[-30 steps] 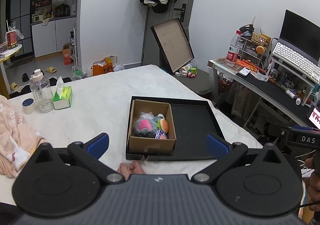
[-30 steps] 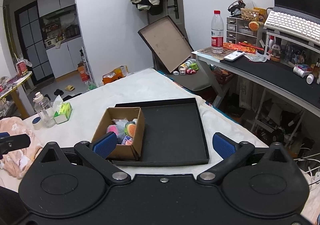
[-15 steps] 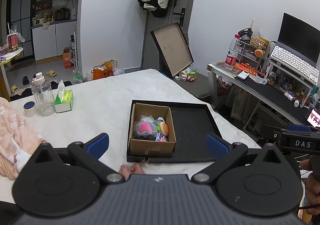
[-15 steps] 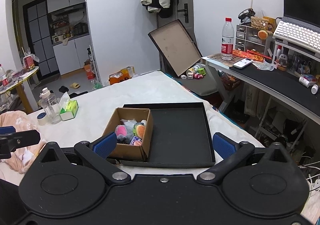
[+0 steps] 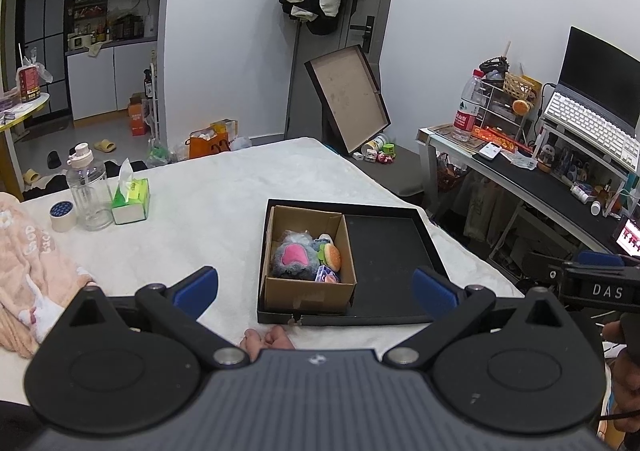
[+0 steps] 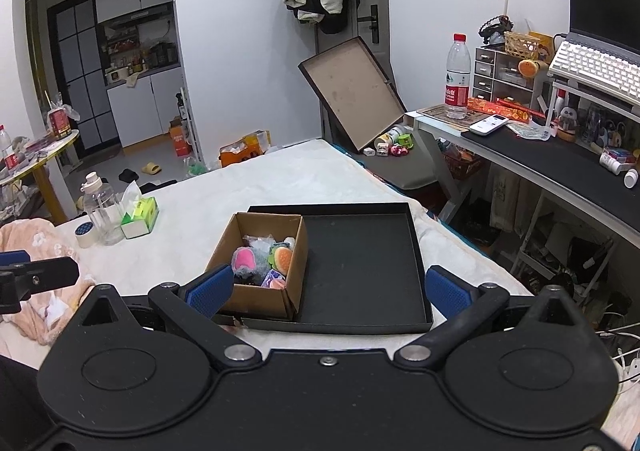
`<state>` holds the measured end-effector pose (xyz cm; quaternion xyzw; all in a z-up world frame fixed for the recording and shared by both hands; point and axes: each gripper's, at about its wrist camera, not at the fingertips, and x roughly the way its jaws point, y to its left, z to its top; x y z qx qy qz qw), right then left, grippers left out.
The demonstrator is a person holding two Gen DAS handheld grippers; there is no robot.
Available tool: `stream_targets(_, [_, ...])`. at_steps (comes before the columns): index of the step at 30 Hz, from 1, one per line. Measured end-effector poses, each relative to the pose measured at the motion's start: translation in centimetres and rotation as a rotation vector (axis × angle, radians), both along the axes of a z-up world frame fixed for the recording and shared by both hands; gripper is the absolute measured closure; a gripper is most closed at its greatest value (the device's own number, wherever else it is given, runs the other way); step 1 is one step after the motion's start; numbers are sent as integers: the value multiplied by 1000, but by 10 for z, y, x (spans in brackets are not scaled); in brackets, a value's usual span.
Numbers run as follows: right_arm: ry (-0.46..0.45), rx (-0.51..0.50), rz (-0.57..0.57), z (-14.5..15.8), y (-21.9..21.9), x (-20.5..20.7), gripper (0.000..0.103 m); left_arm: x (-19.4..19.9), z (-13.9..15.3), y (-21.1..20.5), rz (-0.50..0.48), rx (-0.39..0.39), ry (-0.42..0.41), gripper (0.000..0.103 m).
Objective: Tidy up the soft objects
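A brown cardboard box sits in the left part of a shallow black tray on the white-covered bed. In the box lie several soft toys: a grey plush paw with a pink pad, a small burger and others. My left gripper is open and empty, above the bed in front of the tray. My right gripper is open and empty, to the right and also in front of the tray.
A clear bottle, a green tissue pack and a tape roll stand at the bed's left. A pink blanket lies at the near left. A desk with clutter stands right. A box lid leans behind the bed.
Both grippers have pulled back and risen slightly, so the tray and box look a little farther and lower. Both stay open. Nothing on the bed moved.
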<state>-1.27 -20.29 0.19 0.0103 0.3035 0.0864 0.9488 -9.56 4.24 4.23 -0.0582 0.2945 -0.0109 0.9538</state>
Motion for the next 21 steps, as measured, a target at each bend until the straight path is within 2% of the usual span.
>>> stream_targets(21, [12, 1, 0, -1, -2, 1, 0, 1, -3, 7, 4, 7, 2, 0])
